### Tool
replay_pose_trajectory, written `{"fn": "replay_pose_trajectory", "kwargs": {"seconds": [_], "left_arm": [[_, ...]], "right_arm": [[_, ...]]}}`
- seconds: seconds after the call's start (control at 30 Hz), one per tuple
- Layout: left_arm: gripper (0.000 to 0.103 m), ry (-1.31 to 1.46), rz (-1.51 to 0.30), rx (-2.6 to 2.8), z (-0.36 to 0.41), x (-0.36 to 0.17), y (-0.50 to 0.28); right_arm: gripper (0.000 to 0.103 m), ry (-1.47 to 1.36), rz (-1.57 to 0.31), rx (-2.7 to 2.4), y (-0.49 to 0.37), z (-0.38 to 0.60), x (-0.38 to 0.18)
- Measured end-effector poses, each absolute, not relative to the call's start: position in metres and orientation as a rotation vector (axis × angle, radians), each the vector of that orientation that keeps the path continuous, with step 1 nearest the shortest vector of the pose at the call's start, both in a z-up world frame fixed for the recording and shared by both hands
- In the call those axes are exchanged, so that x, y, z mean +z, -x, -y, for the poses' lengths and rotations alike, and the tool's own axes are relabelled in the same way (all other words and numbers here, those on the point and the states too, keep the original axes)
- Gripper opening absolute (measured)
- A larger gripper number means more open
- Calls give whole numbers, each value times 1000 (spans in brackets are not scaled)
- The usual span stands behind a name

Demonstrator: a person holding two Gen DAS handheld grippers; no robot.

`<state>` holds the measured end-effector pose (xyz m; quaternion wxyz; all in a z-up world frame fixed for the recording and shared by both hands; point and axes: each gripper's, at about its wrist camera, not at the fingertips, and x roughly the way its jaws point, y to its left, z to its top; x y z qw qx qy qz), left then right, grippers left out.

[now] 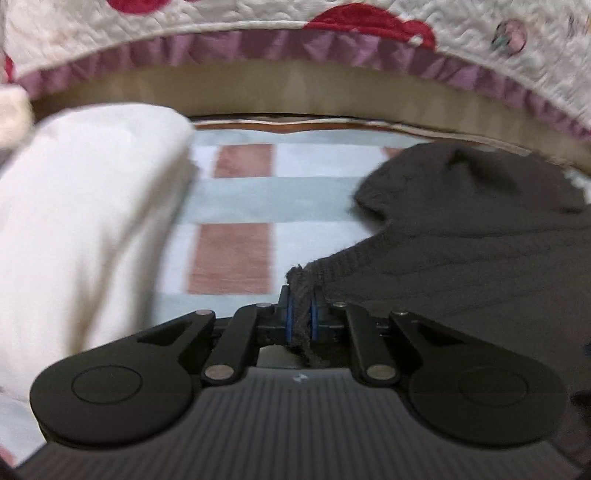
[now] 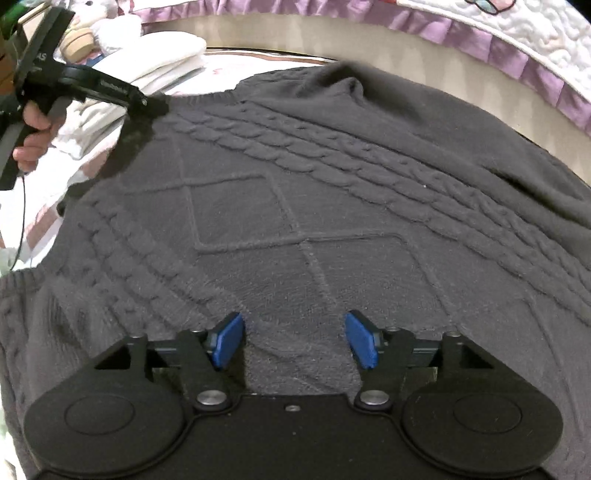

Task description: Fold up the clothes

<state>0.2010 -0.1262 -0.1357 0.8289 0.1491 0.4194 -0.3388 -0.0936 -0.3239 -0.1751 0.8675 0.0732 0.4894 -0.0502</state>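
Note:
A dark grey cable-knit sweater (image 2: 314,206) lies spread over the bed and fills the right wrist view. In the left wrist view it (image 1: 480,236) lies to the right. My left gripper (image 1: 302,314) is shut on a ribbed edge of the sweater, pinched between the blue pads. The left gripper also shows in the right wrist view (image 2: 155,107) at the sweater's far left corner, held by a hand. My right gripper (image 2: 293,339) is open, its blue pads (image 2: 225,341) apart just above the middle of the sweater, holding nothing.
The bed has a checked sheet (image 1: 236,206) of pale blue, white and pink squares. A folded white cloth (image 1: 85,221) lies at the left. A quilted cover with a purple frill (image 1: 258,44) hangs along the far side. White folded items and a plush toy (image 2: 110,29) sit at the back left.

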Motion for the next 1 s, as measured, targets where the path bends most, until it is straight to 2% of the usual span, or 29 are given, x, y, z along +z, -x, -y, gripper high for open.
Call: {"fn": "replay_pose_trajectory", "kwargs": {"seconds": [0.17,0.3,0.33,0.4,0.63,0.77,0.83,0.87,1.0], "left_arm": [[13,-367,-917,-632,131,-145,-204],[15,-561,-832,-465,129,-142,-195],[17,-559,-829,-519,127,-139,-191],[18,-521,-832,-622,121,-132,-184],[18,-226,-821,-947,114,-87,-135],[18,-242,-834,-1185,132,-80,-77],[25,-292,-859,-1290,146,-84,-49],[32,-332,-875,-1321,150,-88,-38],[34,-468,-907,-1422,160,-97,-2]], "right_arm": [[68,-167,-1019,-110,99,329,-174],[68,-180,-1030,-123,100,329,-169],[66,-182,-1029,-84,101,321,-162],[61,-183,-1022,20,101,303,-146],[59,-154,-1005,363,106,241,-94],[59,-228,-1078,223,161,272,-97],[59,-319,-1098,72,201,302,-101],[59,-348,-1105,-7,227,314,-102],[60,-343,-1180,-239,315,324,-99]]}}
